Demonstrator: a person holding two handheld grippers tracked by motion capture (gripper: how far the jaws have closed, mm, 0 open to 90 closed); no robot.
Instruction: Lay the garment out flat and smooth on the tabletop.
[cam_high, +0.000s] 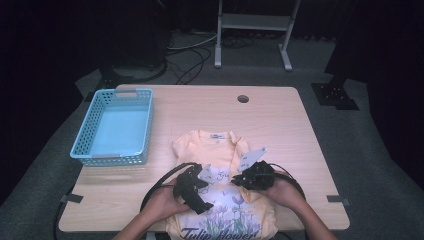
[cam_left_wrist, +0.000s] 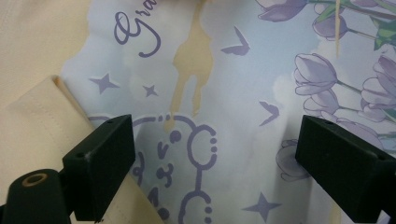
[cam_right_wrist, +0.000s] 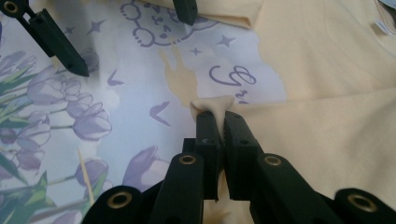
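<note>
A pale yellow cotton T-shirt with a lilac tulip print lies flat at the near middle of the light wooden worktop, its hem cut off by the bottom edge of the high view, where printed lettering is only partly readable. The right claw is clamped on a small pinched fold of the T-shirt's yellow cloth, at the edge of the print. The left claw stands wide apart just above the printed front, with a folded yellow sleeve edge beside one jaw; whether it touches the cloth is hard to tell. A light blue perforated plastic basket sits at the far left, well apart from the T-shirt.
</note>
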